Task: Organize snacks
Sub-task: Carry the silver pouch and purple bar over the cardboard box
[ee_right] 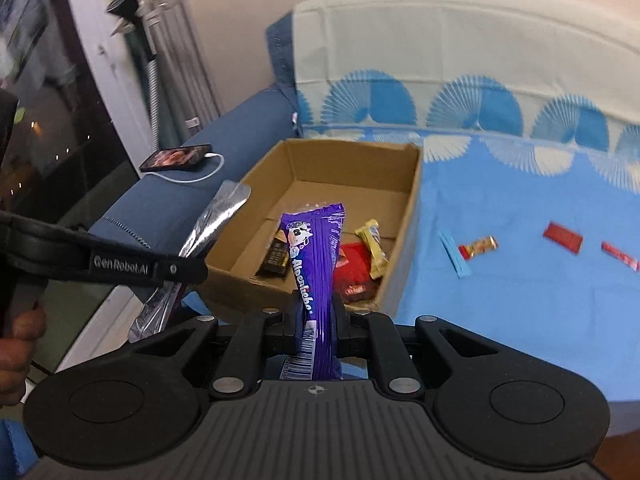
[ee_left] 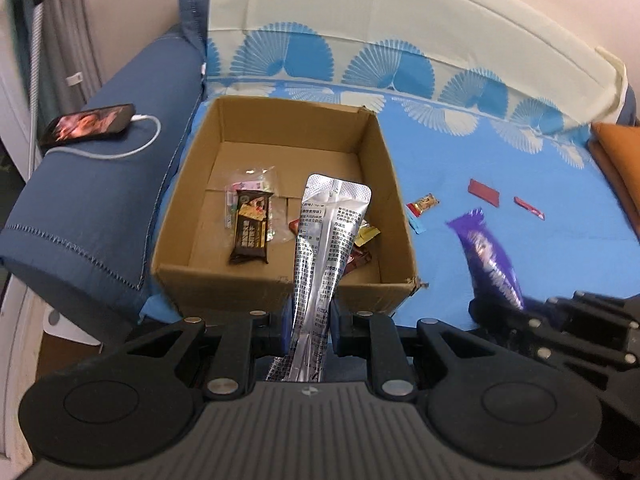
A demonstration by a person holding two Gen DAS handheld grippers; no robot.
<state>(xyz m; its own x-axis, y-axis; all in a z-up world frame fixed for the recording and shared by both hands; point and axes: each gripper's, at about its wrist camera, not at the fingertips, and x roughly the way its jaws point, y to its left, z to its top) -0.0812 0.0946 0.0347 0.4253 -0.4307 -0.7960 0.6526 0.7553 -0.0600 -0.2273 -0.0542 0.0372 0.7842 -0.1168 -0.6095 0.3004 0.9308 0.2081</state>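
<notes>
We find the box (ee_left: 280, 208) partly filled: several snacks lie inside. The left gripper (ee_left: 310, 320) pinches a silver sachet (ee_left: 328, 240), the right gripper (ee_right: 316, 320) a purple pack (ee_right: 316, 256), both near the box. 4 small wrappers (ee_right: 560, 238) remain on the blue sheet (ee_left: 500, 184). A phone (ee_left: 90, 124) charges on the armrest; nothing blocks the box.

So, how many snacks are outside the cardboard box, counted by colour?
Red: 2, a flat wrapper and a thin stick
Red and gold: 1, a candy
Blue: 1, a strip
Purple: 1, a packet in the right gripper
Silver: 1, a pouch in the left gripper
Total: 6
</notes>
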